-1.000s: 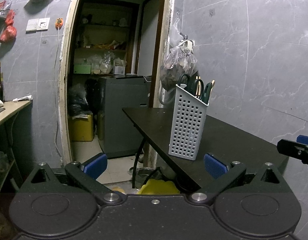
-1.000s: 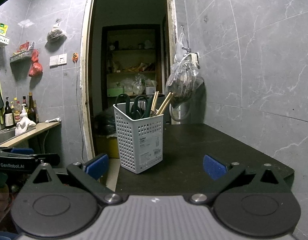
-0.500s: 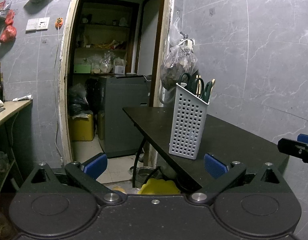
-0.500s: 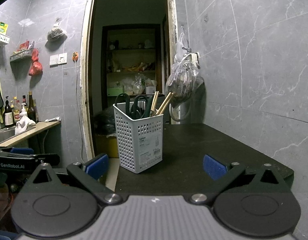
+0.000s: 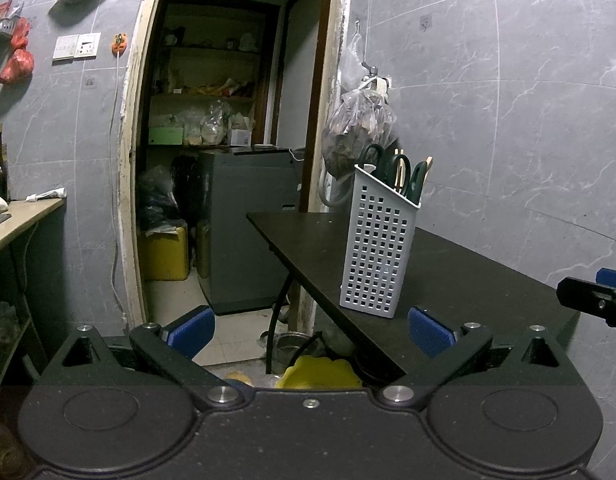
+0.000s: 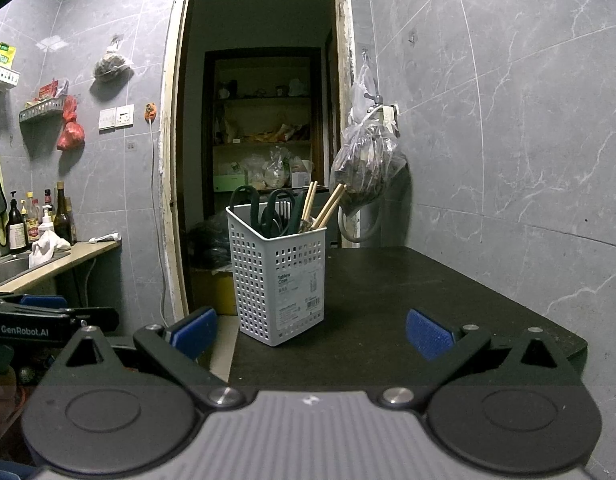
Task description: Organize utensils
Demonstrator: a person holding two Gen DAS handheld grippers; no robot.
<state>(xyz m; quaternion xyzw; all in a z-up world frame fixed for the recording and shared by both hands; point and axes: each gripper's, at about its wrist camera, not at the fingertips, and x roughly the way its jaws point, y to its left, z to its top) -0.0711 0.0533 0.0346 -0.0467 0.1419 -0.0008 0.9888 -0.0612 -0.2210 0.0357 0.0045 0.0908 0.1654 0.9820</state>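
A white perforated utensil holder (image 6: pixel 279 276) stands upright on the black table (image 6: pixel 408 300), near its left edge. Green-handled scissors (image 6: pixel 267 208) and wooden chopsticks (image 6: pixel 326 206) stick out of its top. The same holder (image 5: pixel 378 240) shows in the left wrist view, with scissors handles (image 5: pixel 392 168) above its rim. My right gripper (image 6: pixel 310 334) is open, level with the table's near edge and short of the holder. My left gripper (image 5: pixel 310 330) is open too, held off the table's left side. Both are empty.
A plastic bag (image 6: pixel 368 168) hangs on a wall hook behind the table. A doorway (image 6: pixel 263 140) opens onto storage shelves. Bottles (image 6: pixel 35 220) stand on a counter by a sink at the left. Yellow items (image 5: pixel 320 372) lie under the table. The other gripper (image 5: pixel 596 300) shows at the right edge.
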